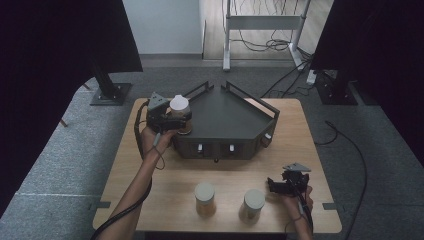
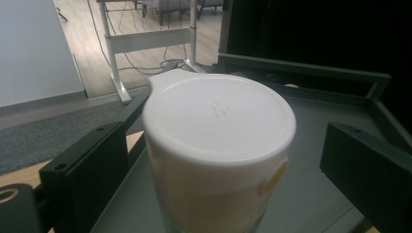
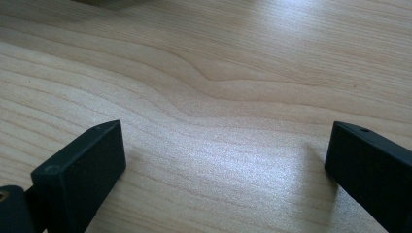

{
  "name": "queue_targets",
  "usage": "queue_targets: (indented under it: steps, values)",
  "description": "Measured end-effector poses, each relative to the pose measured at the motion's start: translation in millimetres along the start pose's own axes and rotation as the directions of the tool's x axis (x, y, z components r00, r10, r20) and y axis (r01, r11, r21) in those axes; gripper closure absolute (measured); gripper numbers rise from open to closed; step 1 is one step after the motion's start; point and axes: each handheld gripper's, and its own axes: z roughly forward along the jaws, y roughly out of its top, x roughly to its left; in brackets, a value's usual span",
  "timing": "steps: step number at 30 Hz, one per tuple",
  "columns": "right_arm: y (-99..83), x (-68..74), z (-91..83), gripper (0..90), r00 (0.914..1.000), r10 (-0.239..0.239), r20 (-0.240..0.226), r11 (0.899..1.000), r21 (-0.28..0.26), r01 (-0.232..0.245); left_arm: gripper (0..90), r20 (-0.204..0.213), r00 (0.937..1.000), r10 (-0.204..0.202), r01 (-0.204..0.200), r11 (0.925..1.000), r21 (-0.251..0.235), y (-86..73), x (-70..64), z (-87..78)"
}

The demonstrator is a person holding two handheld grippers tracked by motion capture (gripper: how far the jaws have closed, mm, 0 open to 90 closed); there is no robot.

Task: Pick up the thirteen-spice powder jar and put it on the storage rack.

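A glass jar [image 1: 179,112] with a white lid and brownish contents stands on the left corner of a dark angular tray [image 1: 230,120]. My left gripper [image 1: 170,120] is open around it. In the left gripper view the jar [image 2: 218,145] sits between the two jaws with a small gap on each side, on the tray floor [image 2: 320,194]. My right gripper [image 1: 287,185] hovers open low over the table's front right. The right gripper view has bare wood between its jaws [image 3: 223,145].
Two more white-lidded jars [image 1: 205,199] [image 1: 253,204] stand near the wooden table's [image 1: 300,150] front edge, left of my right gripper. The tray has raised rails at the back and knobs on its front face. Cables and stand legs lie on the floor beyond.
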Motion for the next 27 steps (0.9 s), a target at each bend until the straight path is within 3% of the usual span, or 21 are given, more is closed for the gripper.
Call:
queue_targets:
  steps: [4, 15, 27]
  values:
    - [0.0, 0.0, 0.0, 0.5, 1.0000, 0.000, 0.000, 1.000, 0.000, 0.000, 3.5, 0.006, 0.9999, -0.012, 0.012, 0.9999, -0.012, -2.6, 3.7, -5.3]
    - [0.0, 0.0, 0.0, 0.6, 1.0000, 0.000, 0.000, 1.000, 0.000, 0.000, 3.9, -0.054, 0.9984, 0.018, -0.019, 0.9995, -0.023, -6.9, -4.4, -13.9]
    - [-0.1, 0.5, -0.1, 0.6, 1.0000, 0.002, 0.001, 1.000, 0.000, -0.002, 9.3, 0.029, 0.9995, -0.013, 0.015, 0.9981, -0.059, -10.9, 4.3, -28.8]
